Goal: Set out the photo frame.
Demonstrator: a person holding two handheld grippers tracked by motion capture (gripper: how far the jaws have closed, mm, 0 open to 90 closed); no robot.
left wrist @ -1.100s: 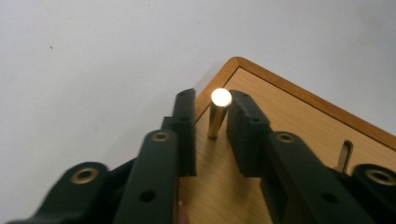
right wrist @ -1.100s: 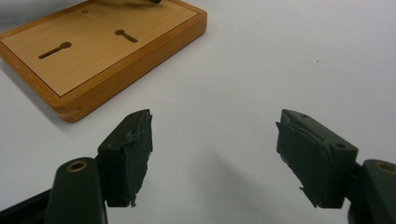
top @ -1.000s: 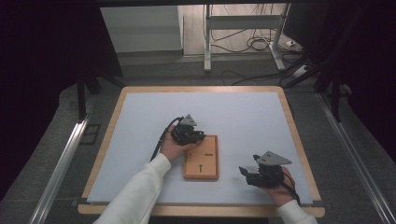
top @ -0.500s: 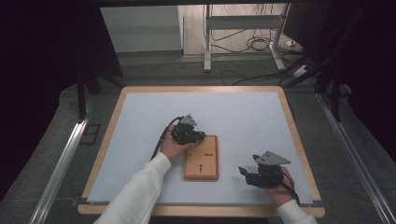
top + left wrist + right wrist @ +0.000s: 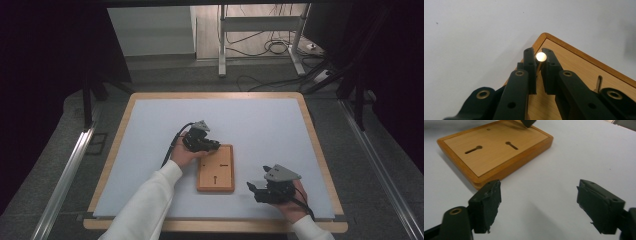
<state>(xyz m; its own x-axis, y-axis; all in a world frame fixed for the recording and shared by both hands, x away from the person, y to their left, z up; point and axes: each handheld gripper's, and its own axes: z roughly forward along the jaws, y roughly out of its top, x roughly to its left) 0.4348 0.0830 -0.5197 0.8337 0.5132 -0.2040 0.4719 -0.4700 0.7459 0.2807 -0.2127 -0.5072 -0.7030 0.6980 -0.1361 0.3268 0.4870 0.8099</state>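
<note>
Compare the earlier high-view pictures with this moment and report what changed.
Little has visibly moved. The left gripper stays at the far left corner of the wooden board, shut on a small brass pin. The right gripper rests on the white mat near the board's right side, its jaws just opened wider with nothing between them. The board lies where it was.

Tan wooden board (image 5: 216, 170), brass-coloured pin (image 5: 540, 57), black fingers (image 5: 530, 62)

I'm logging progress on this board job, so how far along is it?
Done: the left gripper has closed on a small brass pin at a corner of the wooden board. In hand: that pin, pinched between the pads. Left: whatever follows with the pin. The right gripper waits open on the mat, its jaws just widened, nothing between them.
</note>
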